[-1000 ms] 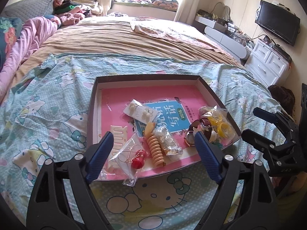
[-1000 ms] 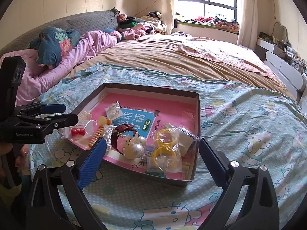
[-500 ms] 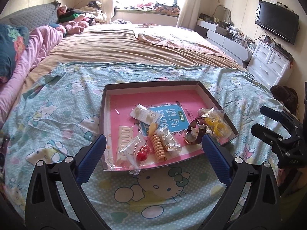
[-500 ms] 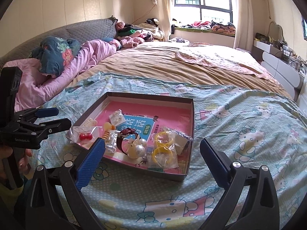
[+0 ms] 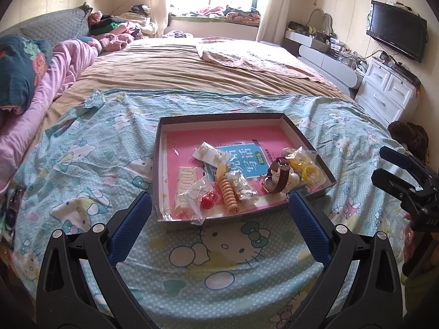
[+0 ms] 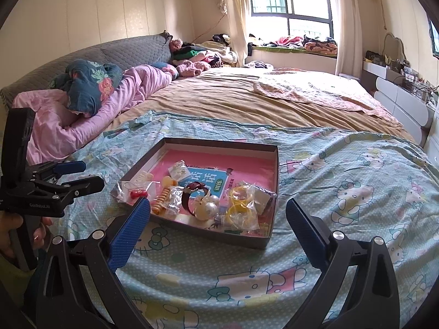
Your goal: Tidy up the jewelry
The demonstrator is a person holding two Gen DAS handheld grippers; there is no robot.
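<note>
A shallow dark box [image 5: 162, 148] with a pink floor lies on the Hello Kitty sheet; it also shows in the right wrist view [image 6: 275, 164]. In it lie a cream comb [image 5: 186, 176], a bag with red beads [image 5: 206, 200], a beige spiral hair tie [image 5: 228, 192], a brown watch [image 5: 280, 175], pearls [image 6: 209, 207] and bagged yellow rings [image 5: 305, 166]. My left gripper [image 5: 219, 213] is open and empty, above the sheet just in front of the box. My right gripper [image 6: 218, 213] is open and empty at the box's near edge.
The bed carries a tan blanket [image 5: 192, 68] behind the box and pink bedding [image 6: 90, 115] to the left. A white dresser [image 5: 389, 93] and a wall TV [image 5: 396, 30] stand to the right.
Both grippers have pulled back and up from the box, so it looks smaller and farther away. Both stay open and the items in the box have not moved.
</note>
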